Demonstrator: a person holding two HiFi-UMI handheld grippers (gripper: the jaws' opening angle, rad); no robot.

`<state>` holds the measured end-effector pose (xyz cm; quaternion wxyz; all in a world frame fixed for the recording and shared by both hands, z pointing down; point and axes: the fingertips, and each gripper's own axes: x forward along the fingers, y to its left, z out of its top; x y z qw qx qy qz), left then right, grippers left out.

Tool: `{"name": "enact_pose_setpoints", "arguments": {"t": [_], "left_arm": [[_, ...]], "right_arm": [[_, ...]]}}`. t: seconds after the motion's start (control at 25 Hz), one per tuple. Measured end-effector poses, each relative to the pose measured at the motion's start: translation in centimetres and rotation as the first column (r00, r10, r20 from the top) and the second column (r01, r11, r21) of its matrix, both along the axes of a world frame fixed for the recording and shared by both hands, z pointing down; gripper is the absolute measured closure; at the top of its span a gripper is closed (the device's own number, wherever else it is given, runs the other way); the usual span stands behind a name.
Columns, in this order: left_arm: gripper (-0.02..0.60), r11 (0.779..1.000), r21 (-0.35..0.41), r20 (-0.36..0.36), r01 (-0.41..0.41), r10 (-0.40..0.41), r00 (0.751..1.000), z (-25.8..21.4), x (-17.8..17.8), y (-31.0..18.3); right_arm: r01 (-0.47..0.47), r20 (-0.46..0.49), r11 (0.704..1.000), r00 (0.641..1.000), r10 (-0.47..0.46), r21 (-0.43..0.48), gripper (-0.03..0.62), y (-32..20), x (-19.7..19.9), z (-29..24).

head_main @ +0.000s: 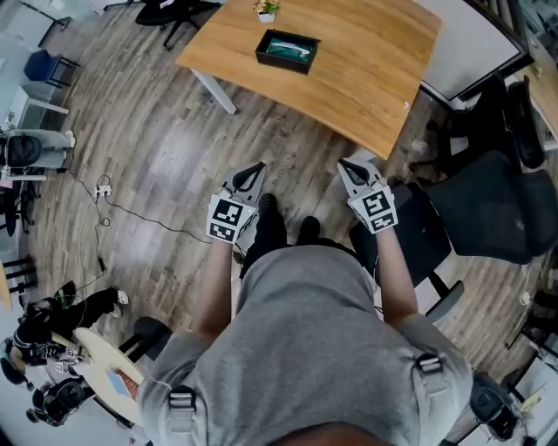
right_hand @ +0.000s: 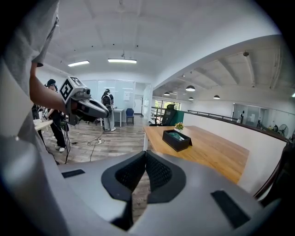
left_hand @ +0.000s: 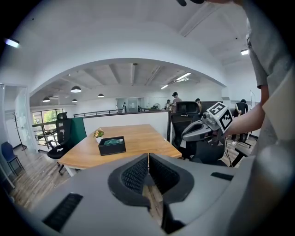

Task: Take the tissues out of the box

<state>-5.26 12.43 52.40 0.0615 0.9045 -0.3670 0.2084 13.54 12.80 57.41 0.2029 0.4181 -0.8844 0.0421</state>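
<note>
From where I stand, the person is well back from the light wooden bench (head_main: 375,78), both arms tucked low in front of the grey shirt. That looks like a carrying pose for walking, not a reach. The left hand-held gripper (head_main: 250,177) has its ribbed black pads pressed together with nothing between them. The right hand-held gripper (head_main: 352,169) is closed and empty too. Both tilt a little downward toward the wood-plank floor (head_main: 166,148). The black rectangular open-topped box (head_main: 281,63) sits on the far part of the bench, near a small potted plant (head_main: 267,9) and well out of reach of either tool. Inside it lies the teal-green bundle of tissues (head_main: 288,49), none of it lifted out. I'd judge the work hasn't begun: the person must step up to the bench first and open one pair of jaws before dipping into the box. A black office chair (head_main: 475,209) stands close on the right, so the left side is probably the easier way in.
</note>
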Motion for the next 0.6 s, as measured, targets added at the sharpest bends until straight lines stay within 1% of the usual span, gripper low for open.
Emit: {"name": "enact_pose_setpoints", "arguments": {"t": [0.16, 0.28, 0.6], "left_arm": [[0.558, 1.0, -0.01, 0.001, -0.016, 0.016, 1.0, 0.1, 0.3, 0.5], [0.558, 1.0, -0.009, 0.001, -0.019, 0.019, 1.0, 0.2, 0.7, 0.6], [0.558, 1.0, 0.021, 0.008, -0.006, 0.006, 1.0, -0.2, 0.9, 0.2]], "right_arm": [[0.005, 0.017, 1.0, 1.0, -0.005, 0.013, 0.589, 0.2, -0.2, -0.6], [0.014, 0.014, 1.0, 1.0, -0.014, -0.001, 0.589, 0.4, -0.2, -0.7], [0.027, 0.017, 0.999, 0.999, -0.027, 0.028, 0.588, -0.1, 0.0, -1.2]]}}
